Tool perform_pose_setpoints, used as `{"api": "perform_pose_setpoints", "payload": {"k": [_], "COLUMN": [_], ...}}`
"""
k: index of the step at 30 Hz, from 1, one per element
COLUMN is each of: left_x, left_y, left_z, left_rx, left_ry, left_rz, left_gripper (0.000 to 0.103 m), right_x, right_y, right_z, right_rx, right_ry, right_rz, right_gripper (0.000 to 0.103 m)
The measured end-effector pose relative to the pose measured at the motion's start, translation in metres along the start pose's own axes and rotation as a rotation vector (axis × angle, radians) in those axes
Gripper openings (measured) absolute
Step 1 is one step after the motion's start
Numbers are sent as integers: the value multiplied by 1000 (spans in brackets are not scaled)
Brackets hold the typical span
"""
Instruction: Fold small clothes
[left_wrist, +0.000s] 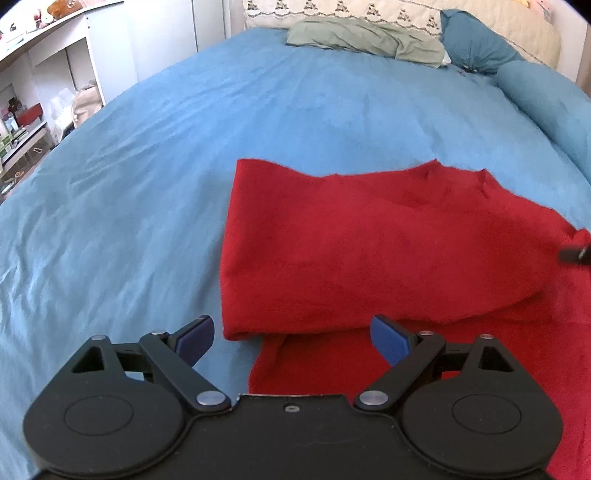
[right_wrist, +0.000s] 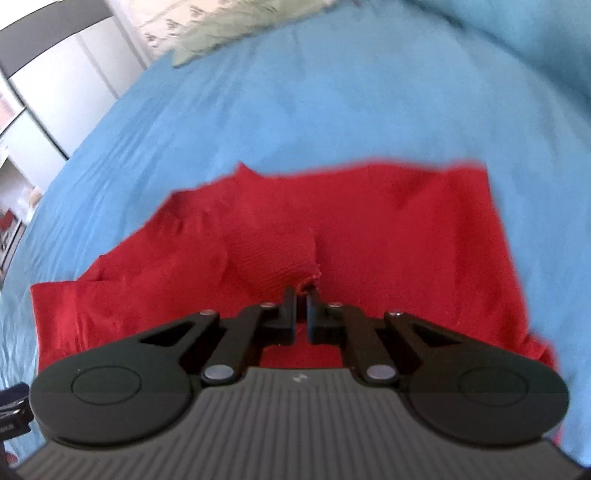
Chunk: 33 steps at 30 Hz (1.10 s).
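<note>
A red garment (left_wrist: 369, 251) lies on the blue bedsheet (left_wrist: 147, 166), one part folded over another. My left gripper (left_wrist: 295, 341) is open and empty, its blue pads just short of the garment's near left folded edge. In the right wrist view my right gripper (right_wrist: 302, 295) is shut on a raised fold of the red garment (right_wrist: 280, 258), holding it slightly above the rest of the cloth. The right wrist view is blurred. A dark tip of the right gripper shows at the right edge of the left wrist view (left_wrist: 576, 254).
A green garment (left_wrist: 365, 37) lies at the far end of the bed by patterned pillows (left_wrist: 332, 9) and teal pillows (left_wrist: 480, 40). White shelves (left_wrist: 44, 74) with clutter stand to the left of the bed. Blue sheet surrounds the red garment.
</note>
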<state>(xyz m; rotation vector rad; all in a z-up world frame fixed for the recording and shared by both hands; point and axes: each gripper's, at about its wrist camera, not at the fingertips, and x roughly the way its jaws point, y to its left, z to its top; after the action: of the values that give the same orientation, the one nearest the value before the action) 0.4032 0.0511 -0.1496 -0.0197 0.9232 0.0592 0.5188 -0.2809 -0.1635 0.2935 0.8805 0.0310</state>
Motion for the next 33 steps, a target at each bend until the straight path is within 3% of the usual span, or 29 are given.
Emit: {"api": "perform_pose_setpoints", "payload": {"k": [4,8,14,19,20,23,25,28,30,33], "left_x": [7,14,24,27,26,22,18,13,10,7], "left_y": [1,2,2,9,10,11,10,9,8,7], "left_z": [-3,-4,0,-4,-5,-10,-12,-16,-17,-20], "left_rx": [38,50,34,29,33,38,40,43,39,32], "left_ry": [10,15,39,53,55,61,62,62,61,57], "left_rz": [6,10,23,28,30,27,20,15,10,1], "left_gripper": [94,94,94,94,94,94,94,94,94,94], "right_x": [-37,-66,-42,-17,-19,-37,-44,-32,-19,-1], "right_y": [-1,-18,-45,-52,-49,-35,-25,-18,-26,-46], "right_z": [26,37,9,-11,-14,-23,-26,-29,-31,-34], "right_rx": [-33,-48,-95,-154,-173,-197,-229,-249,-194,-78], "right_ry": [-102,-168,-71,16,5,-70,-99,-54,-22,20], "right_rz": [-1,-89,-213,-245,-255,-191,-136,-107,-121,-132], "right_gripper": [20,20,19,23,28,66,70,71,82,89]}}
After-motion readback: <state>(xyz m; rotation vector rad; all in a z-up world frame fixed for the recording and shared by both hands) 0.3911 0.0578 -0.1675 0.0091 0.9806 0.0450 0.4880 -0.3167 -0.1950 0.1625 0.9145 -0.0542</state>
